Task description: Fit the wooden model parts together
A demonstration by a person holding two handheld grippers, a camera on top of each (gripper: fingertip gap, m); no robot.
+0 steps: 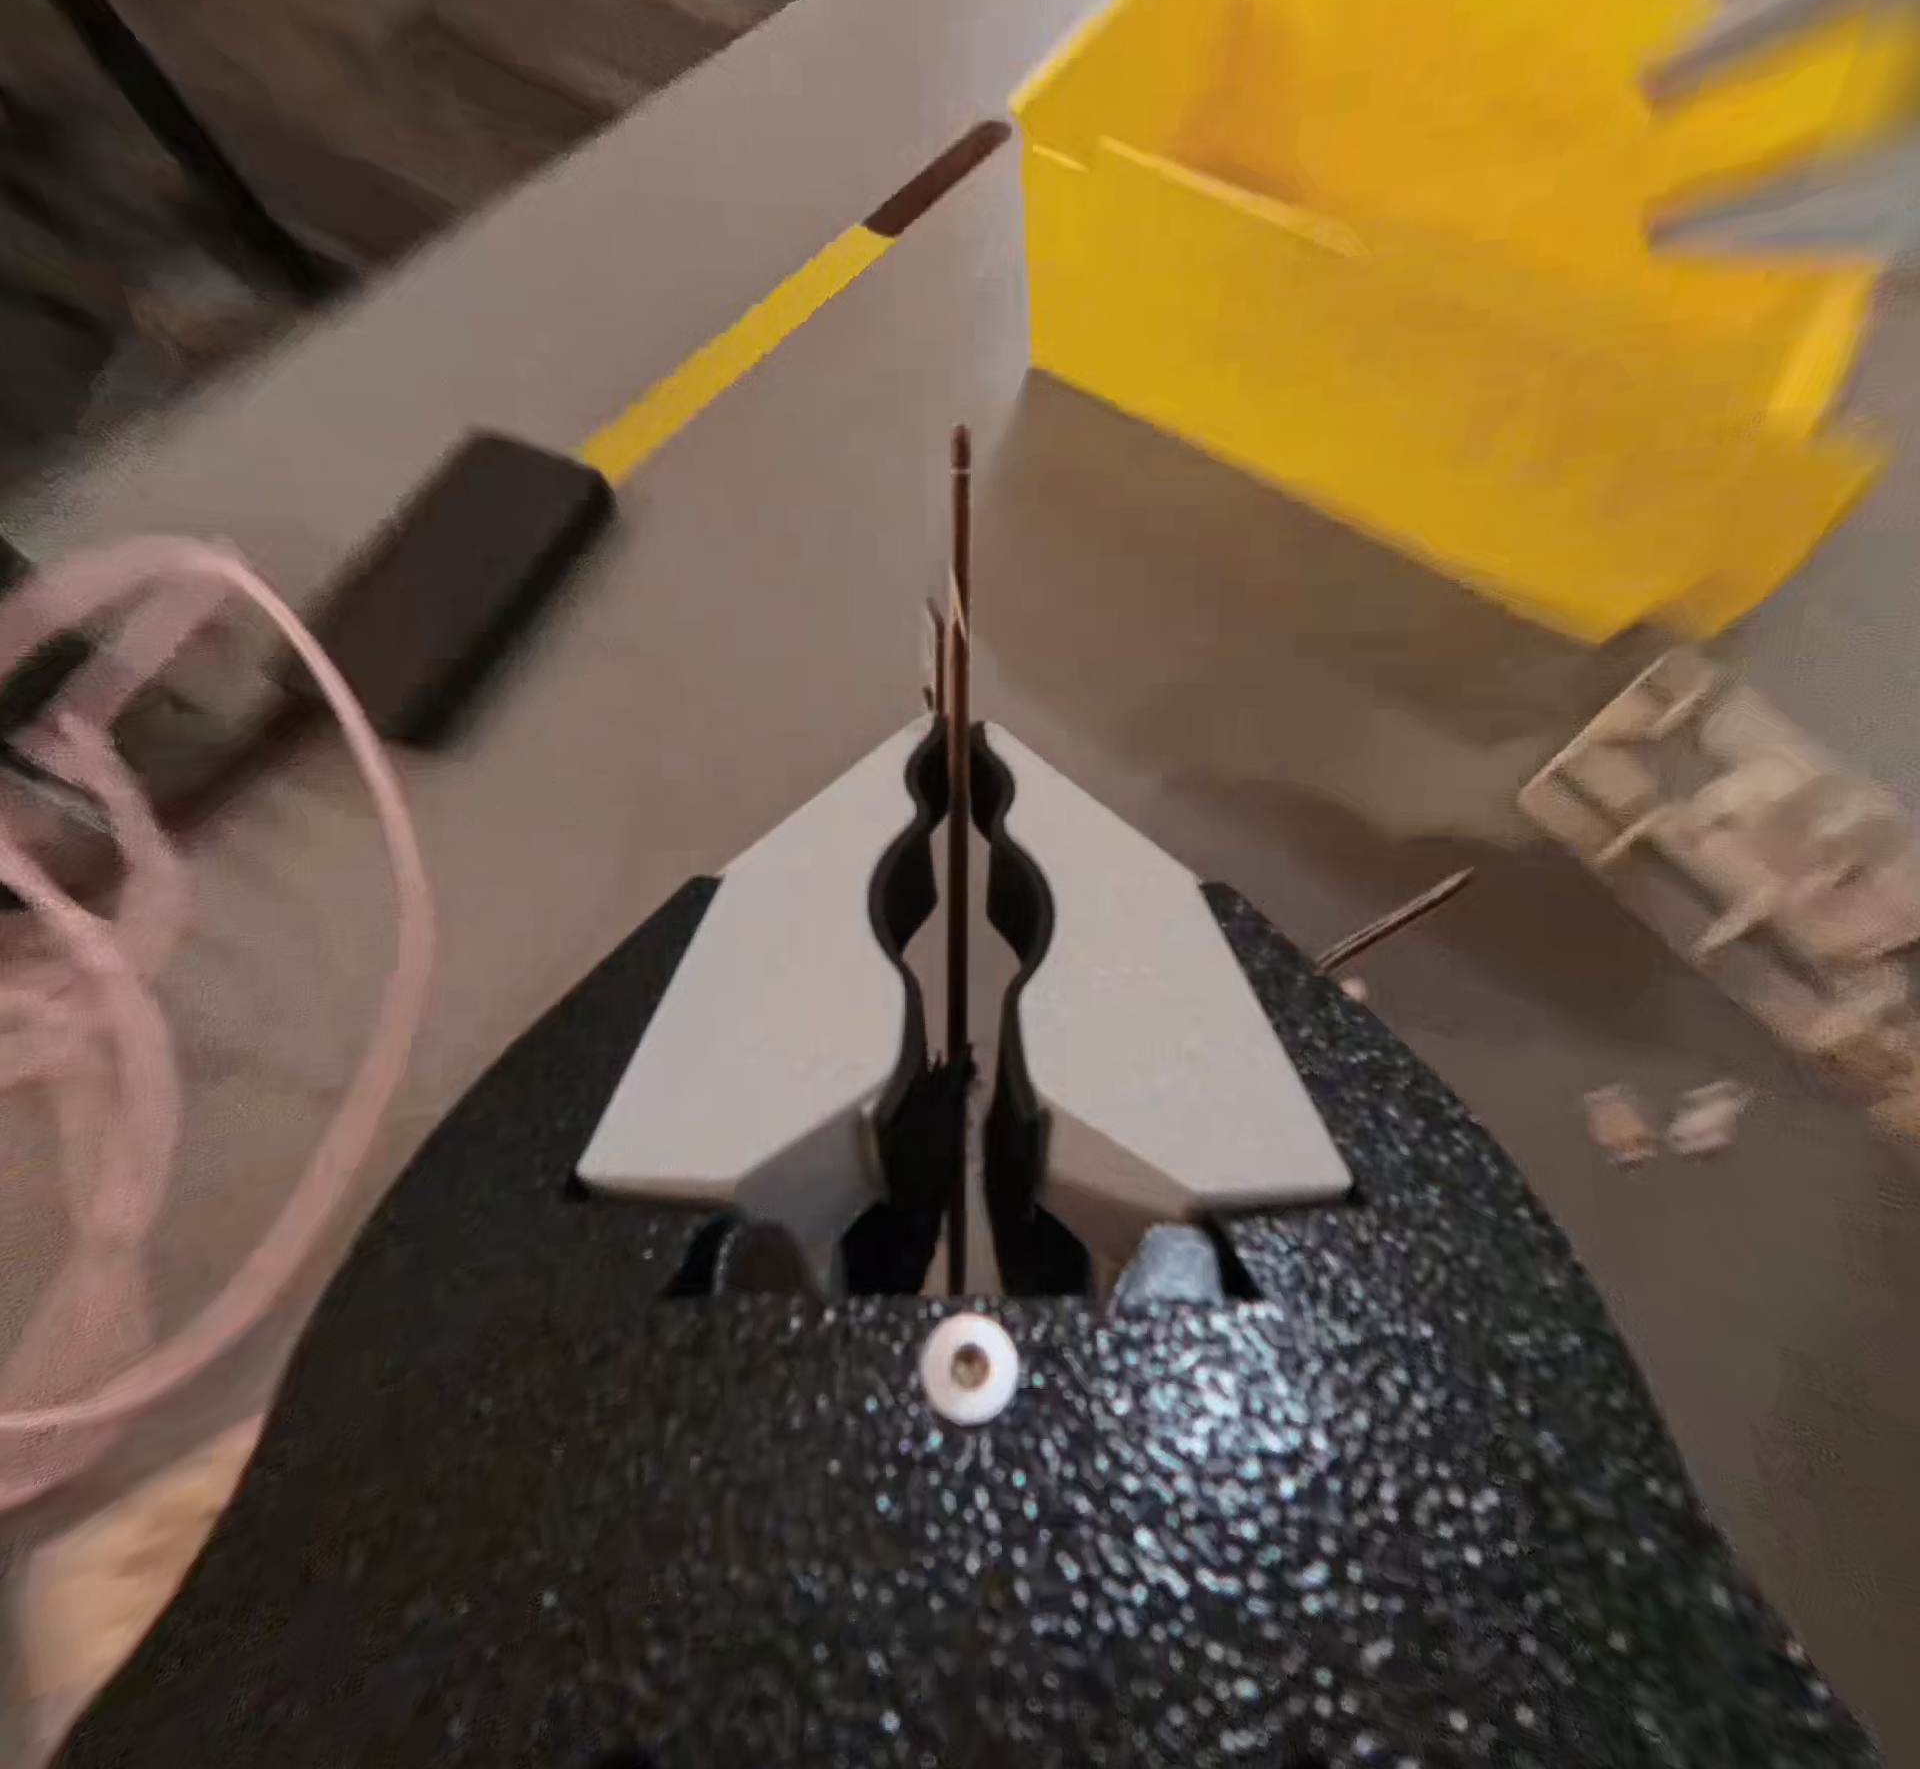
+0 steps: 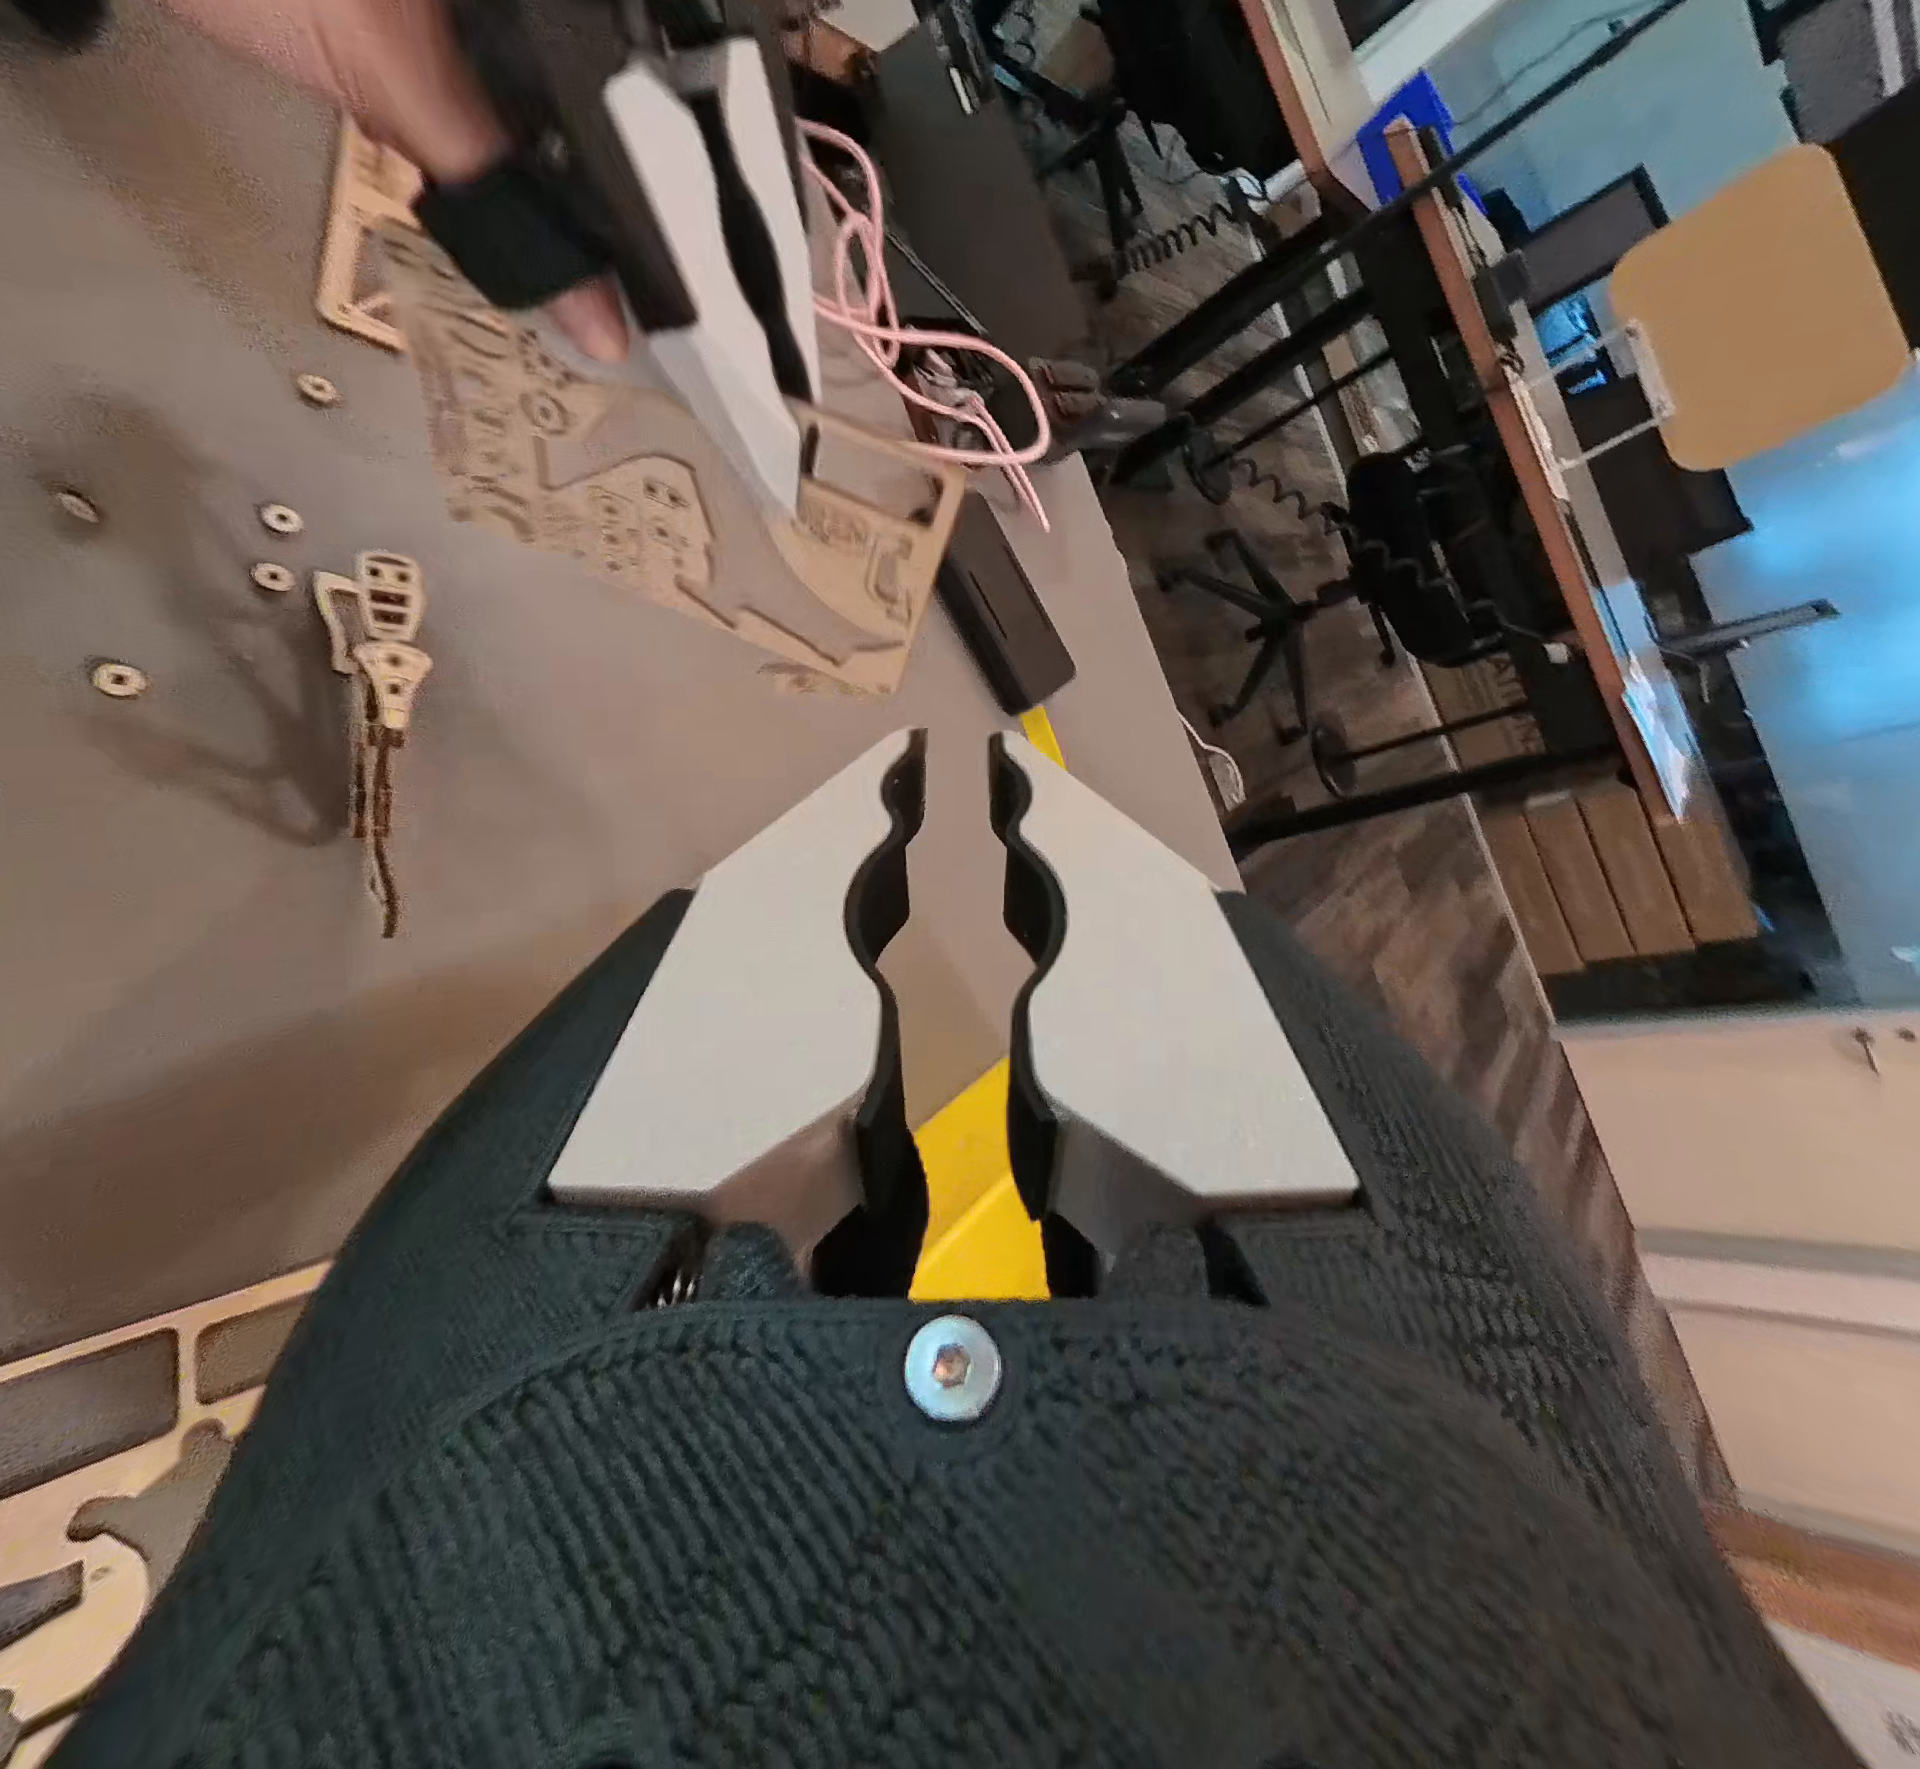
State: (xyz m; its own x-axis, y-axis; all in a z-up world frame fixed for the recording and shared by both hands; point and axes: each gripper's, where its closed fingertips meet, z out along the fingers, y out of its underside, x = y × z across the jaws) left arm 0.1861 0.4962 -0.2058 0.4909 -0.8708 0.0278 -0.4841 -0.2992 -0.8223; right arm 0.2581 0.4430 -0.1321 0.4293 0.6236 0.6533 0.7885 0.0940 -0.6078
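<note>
left holds the sheet, right still empty

left gripper (image 1: 958, 732) is clamped on the thin laser-cut wooden sheet of model parts (image 2: 675, 514), seen edge-on btwn its fingers in the left wrist view; the right wrist view shows the sheet lifted, tilted over the grey table (image 2: 582, 784). right gripper (image 2: 956, 753) is parted w/ nothing in it, well apart from the sheet. a small loose cut-out wooden piece (image 2: 379, 639) and tiny wooden rings lie on the table; a yellow plastic bin (image 1: 1434, 285) sits near.

step, as i judge: picking parts, nothing joined yet. next: right gripper needs to take a piece, prob. pushing one out of the sheet while left steadies it. thin ply, go gently.
</note>
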